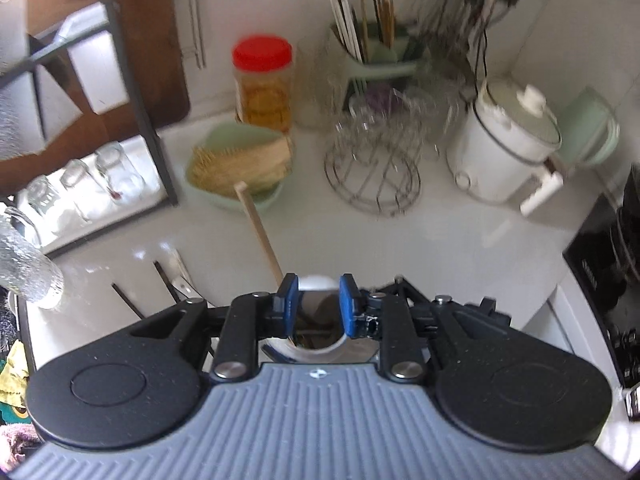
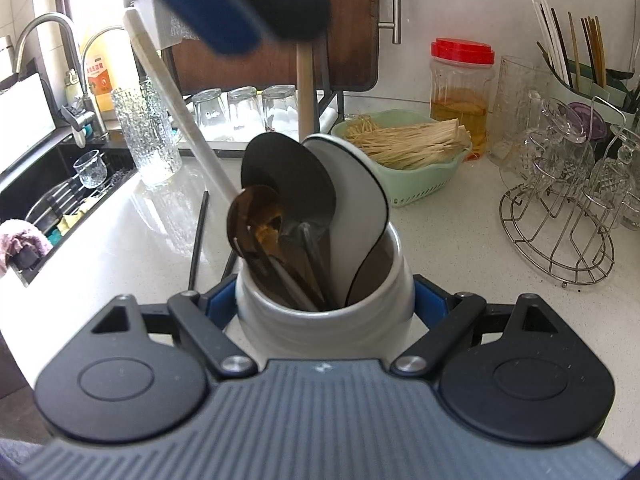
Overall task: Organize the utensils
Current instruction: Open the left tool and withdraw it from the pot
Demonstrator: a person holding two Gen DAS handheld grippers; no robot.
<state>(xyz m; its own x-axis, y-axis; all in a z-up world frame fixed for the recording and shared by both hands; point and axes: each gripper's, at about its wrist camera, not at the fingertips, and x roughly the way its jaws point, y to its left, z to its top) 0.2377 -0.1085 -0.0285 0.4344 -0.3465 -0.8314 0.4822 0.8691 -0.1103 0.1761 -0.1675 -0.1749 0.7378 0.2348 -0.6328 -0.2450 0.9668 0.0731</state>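
Observation:
A white ceramic utensil jar (image 2: 324, 320) stands on the white counter. My right gripper (image 2: 325, 300) is shut on the jar, one blue pad on each side. The jar holds a white spatula (image 2: 352, 200), a black ladle (image 2: 292, 176), a brown spoon (image 2: 256, 216) and other utensils. My left gripper (image 1: 318, 304) hovers above the jar's mouth (image 1: 320, 344), jaws slightly apart with nothing between them; it also shows blurred at the top of the right wrist view (image 2: 224, 0). A wooden-handled utensil (image 1: 260, 232) leans out of the jar just left of it. Dark chopsticks (image 1: 166, 280) lie on the counter.
A green basket of noodles (image 1: 240, 168), a red-lidded jar (image 1: 264, 84), a wire glass rack (image 1: 372, 168), a white cooker (image 1: 504, 148) and a green chopstick holder (image 1: 372, 52) stand behind. A sink (image 2: 52, 192) lies left, with a textured glass (image 2: 148, 136) beside it.

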